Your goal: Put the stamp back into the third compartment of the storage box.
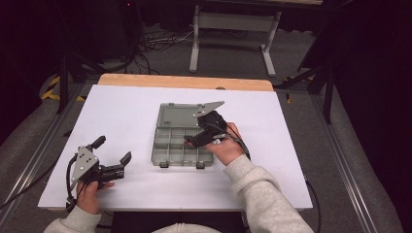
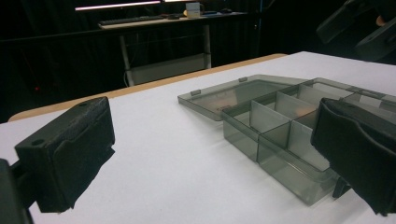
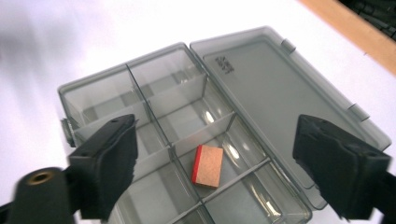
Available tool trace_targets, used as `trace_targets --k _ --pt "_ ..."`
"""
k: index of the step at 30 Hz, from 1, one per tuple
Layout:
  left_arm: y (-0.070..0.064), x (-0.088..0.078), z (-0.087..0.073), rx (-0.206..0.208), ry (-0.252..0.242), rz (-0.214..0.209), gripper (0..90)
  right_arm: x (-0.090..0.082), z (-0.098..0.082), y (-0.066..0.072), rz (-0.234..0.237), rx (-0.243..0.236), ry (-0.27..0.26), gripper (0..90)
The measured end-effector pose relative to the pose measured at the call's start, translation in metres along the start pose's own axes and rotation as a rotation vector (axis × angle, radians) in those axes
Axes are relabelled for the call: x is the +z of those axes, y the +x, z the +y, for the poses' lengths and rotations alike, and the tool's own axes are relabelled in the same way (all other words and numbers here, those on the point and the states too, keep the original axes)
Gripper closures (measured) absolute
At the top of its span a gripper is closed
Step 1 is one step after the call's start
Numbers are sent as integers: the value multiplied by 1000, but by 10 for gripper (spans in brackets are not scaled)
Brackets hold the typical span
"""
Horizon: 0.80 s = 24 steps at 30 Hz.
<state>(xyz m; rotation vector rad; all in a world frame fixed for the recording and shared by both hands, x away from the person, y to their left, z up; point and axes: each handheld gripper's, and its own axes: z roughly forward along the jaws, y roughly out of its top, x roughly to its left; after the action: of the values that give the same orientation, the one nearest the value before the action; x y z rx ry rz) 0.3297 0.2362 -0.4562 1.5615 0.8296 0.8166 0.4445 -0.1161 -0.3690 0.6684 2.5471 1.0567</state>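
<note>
Block (image 3: 208, 166) placed: it lies flat in 1 compartment of the smoky-grey organiser box (image 3: 100, 88), lid open, mid-surface (image 1: 121, 116). Block is tan with a red edge. Right tool (image 3: 215, 163) hangs above it, jaws wide, empty. Left tool (image 1: 112, 156) rests at near left, open, empty. Remaining judged: withdraw, close lid.

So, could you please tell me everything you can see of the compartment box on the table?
The compartment box is a smoky grey, see-through case that looks like plastic, lying flat on the white table. Thin dividers split it into several compartments. Its hinged lid lies fully open and flat on the table beyond the tray, with two small catches on its free edge. One compartment holds a small tan block with a red edge; the others look empty. The right claw hangs open above it, not touching.
</note>
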Motion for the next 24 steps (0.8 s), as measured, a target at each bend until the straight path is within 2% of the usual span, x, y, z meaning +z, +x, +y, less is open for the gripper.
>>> trace_targets --k 12,19,24 --pt "-1 1 0 3 1 0 6 -28 -6 8 -5 -24 -86 43" --pt "-1 1 0 -1 -1 1 6 -47 -20 11 -1 -7 -184 25" --pt "-1 1 0 -1 0 1 6 -61 -34 13 -14 -1 -259 17"
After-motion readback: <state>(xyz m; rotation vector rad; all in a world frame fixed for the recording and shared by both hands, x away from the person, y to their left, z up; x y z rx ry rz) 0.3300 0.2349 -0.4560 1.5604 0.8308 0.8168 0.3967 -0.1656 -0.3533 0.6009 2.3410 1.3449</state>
